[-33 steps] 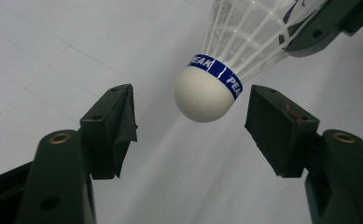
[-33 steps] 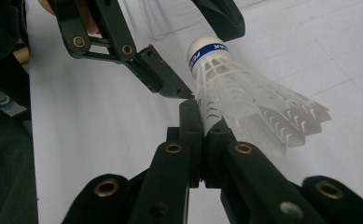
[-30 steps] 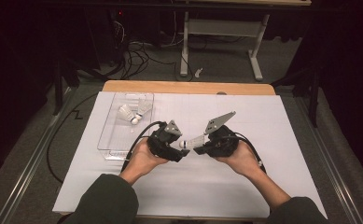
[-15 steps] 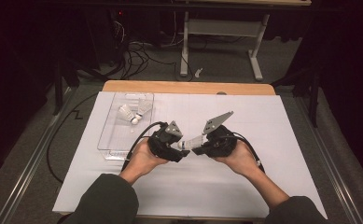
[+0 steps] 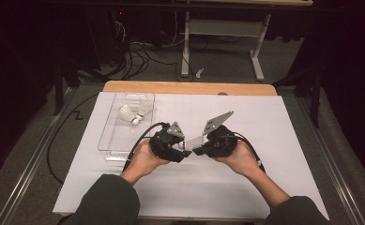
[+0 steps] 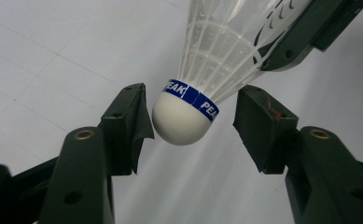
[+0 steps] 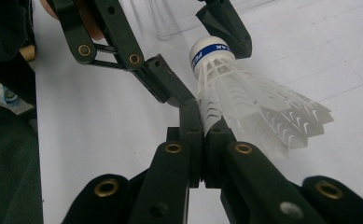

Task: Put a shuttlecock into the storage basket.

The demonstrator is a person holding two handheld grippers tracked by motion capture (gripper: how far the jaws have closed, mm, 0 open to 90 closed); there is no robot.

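Right hand-held gripper (image 7: 201, 122) clamped on shuttlecock (image 7: 244, 100) skirt; left hand-held gripper (image 6: 191, 121) wide open around its cork. Handover underway; next, close left, release right.

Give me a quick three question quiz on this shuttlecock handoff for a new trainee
1. True or false: the right gripper is shut on the skirt of the shuttlecock.
2. How do the left gripper's jaws stand around the white cork: A clamped, B open on either side?
3. What lies in the clear tray on the high view?

Key
1. True.
2. B.
3. Two more shuttlecocks.
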